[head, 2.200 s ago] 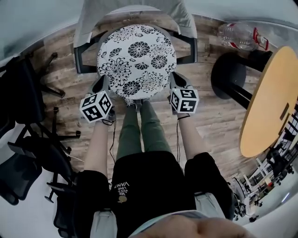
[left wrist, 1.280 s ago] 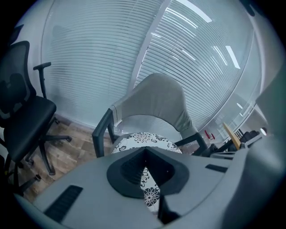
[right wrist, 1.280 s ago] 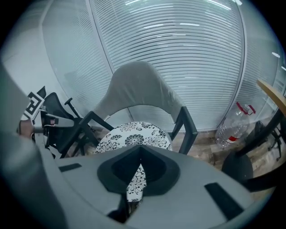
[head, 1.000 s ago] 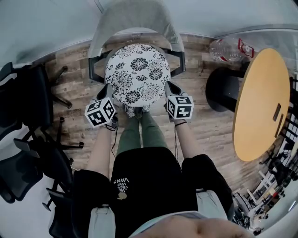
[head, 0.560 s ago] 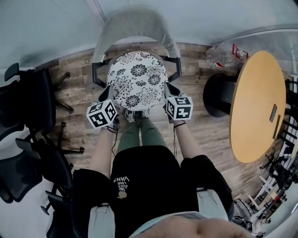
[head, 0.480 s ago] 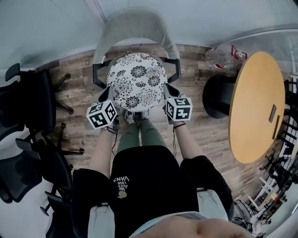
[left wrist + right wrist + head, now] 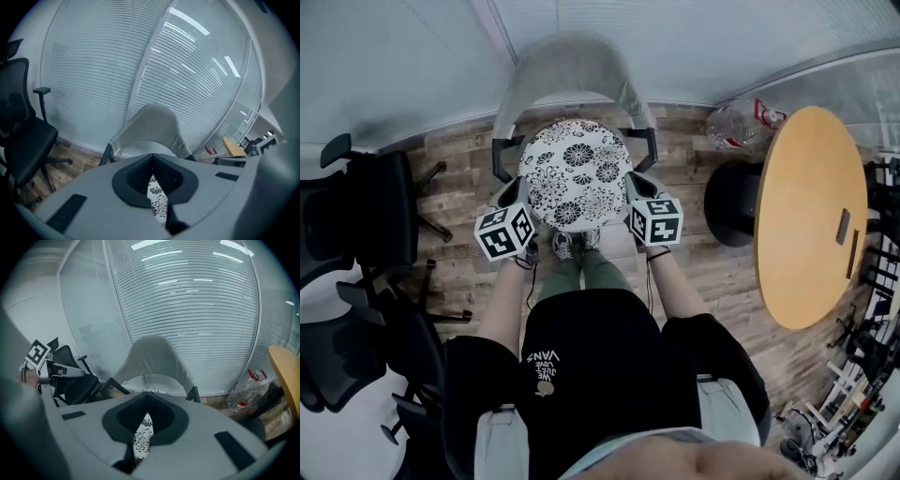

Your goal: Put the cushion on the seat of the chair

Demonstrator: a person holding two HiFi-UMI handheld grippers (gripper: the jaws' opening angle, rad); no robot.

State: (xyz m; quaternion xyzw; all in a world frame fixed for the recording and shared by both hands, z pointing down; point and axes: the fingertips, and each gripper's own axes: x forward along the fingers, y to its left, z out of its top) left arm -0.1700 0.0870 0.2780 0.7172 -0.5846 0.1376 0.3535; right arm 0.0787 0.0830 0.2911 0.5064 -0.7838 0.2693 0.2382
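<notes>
Clearly, the left tongs and the right tongs were each closed on one edge of the flowered cushion, held between them over the seat of the grey chair.

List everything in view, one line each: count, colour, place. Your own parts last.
chair: one, grey shell, dark frame, straight ahead.
cushion: one, white with black flowers, over the chair's seat, gripped at both sides.
office chairs: at least two, black, left.
table: one, round, light wood, right.
bottle: one, clear with red label, floor beside table.
floor: wood planks.
blinds: pale, behind the chair.
legs: two, green trousers, below the cushion.
left gripper: one, grey, shut on cushion's left edge.
right gripper: one, grey, shut on cushion's right edge.
</notes>
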